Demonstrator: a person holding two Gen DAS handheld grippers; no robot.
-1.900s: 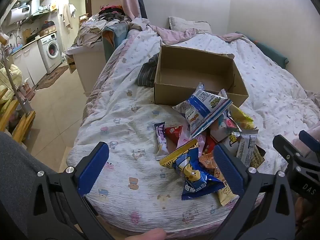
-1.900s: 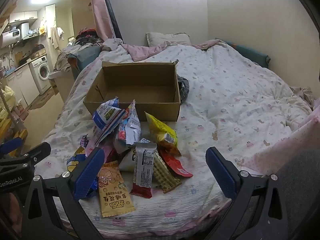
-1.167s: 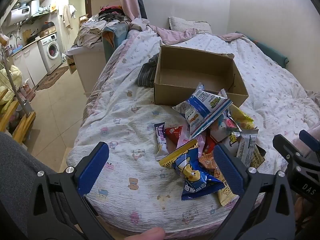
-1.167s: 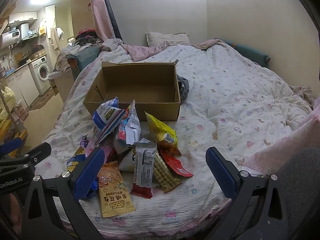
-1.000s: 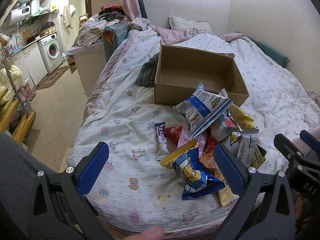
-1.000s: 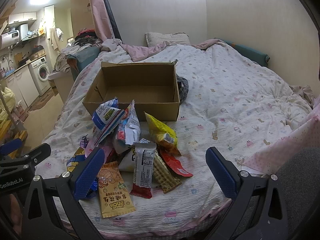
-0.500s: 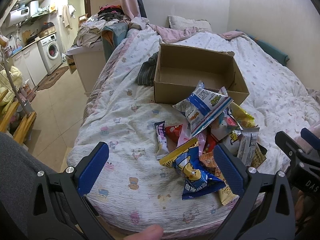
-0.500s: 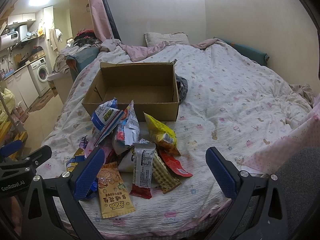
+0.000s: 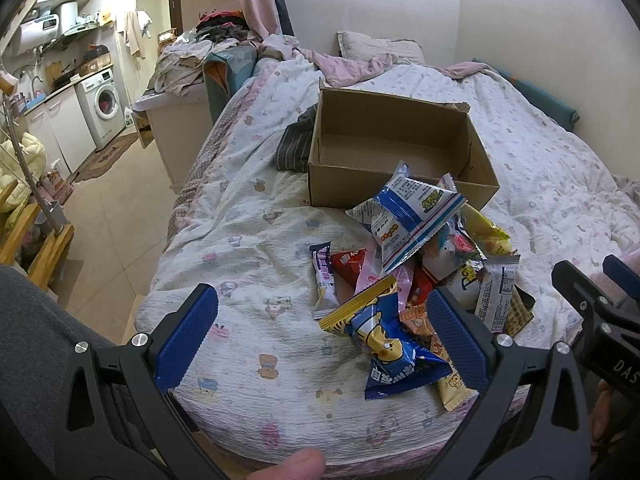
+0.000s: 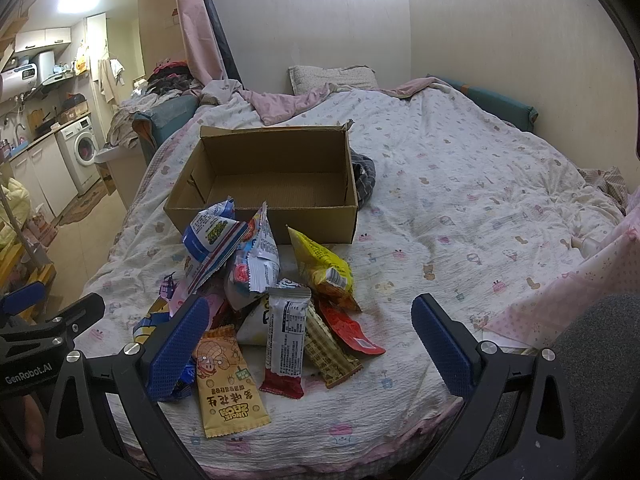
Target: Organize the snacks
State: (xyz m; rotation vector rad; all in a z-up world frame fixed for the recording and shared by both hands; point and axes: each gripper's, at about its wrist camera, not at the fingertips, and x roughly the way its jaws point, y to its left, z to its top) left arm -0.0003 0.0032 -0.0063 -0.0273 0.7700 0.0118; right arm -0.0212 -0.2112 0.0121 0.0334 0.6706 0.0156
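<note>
A pile of snack packets (image 9: 416, 264) lies on the bed's near end, in front of an open, empty cardboard box (image 9: 396, 152). The pile (image 10: 272, 292) and box (image 10: 272, 184) also show in the right wrist view. On top lies a blue-and-white bag (image 9: 408, 216); a dark blue bag (image 9: 388, 344) lies nearest. A yellow bag (image 10: 324, 272) and an orange packet (image 10: 224, 376) show in the right wrist view. My left gripper (image 9: 324, 332) is open and empty, above the bed's near edge left of the pile. My right gripper (image 10: 308, 340) is open and empty, hovering over the pile's near side.
The bed (image 9: 248, 248) has a white patterned quilt. A dark striped cloth (image 9: 294, 144) lies beside the box. A pillow (image 10: 332, 78) sits at the far end. Left of the bed are floor, a cabinet with clothes (image 9: 180, 80) and a washing machine (image 9: 102, 108).
Both grippers have drifted very slightly; the view shifts a little. The snacks and box have not moved, and both grippers stay open.
</note>
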